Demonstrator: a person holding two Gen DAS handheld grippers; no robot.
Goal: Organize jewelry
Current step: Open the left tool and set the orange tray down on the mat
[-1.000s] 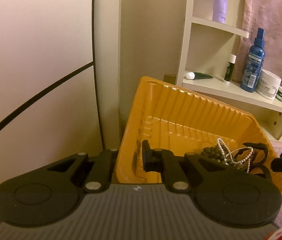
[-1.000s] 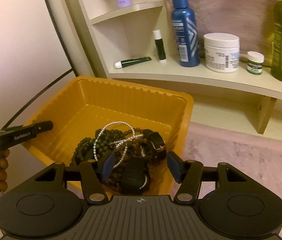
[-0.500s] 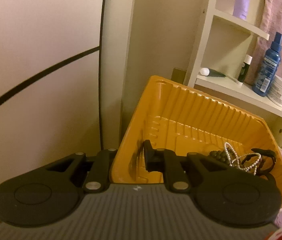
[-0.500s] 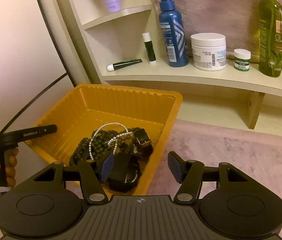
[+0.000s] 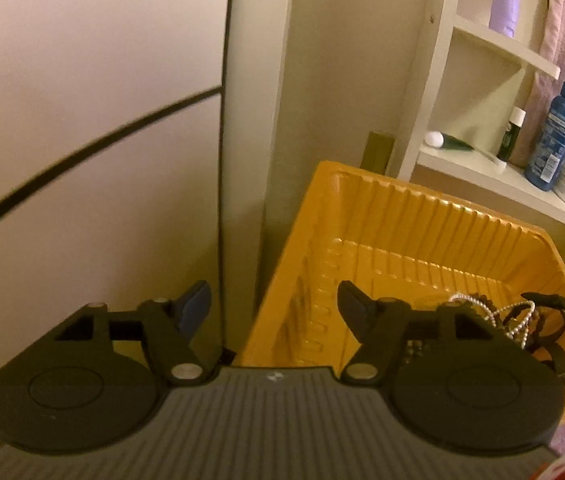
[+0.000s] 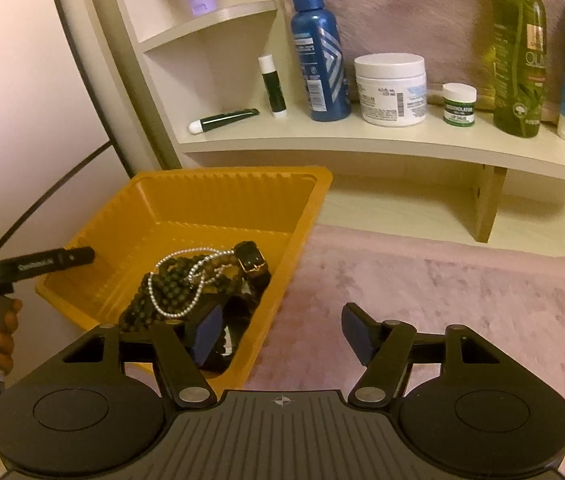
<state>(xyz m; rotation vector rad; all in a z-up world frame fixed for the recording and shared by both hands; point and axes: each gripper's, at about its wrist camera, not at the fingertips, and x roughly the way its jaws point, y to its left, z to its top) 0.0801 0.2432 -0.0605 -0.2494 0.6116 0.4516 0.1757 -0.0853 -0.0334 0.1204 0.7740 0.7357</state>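
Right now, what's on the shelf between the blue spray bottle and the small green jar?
Right wrist view: one white jar stands between the blue spray bottle and the small green jar, all on the shelf. Nothing else.

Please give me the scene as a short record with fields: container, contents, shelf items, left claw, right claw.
container: orange tray on pink fabric
contents: pearl strand, dark bead strings, black watch, heaped at near end
shelf items: blue spray bottle, white jar, green bottle
left claw: jaws opening, tray's left wall between them, pads clear of it
right claw: jaws opening, tray's right wall between them, gripping nothing
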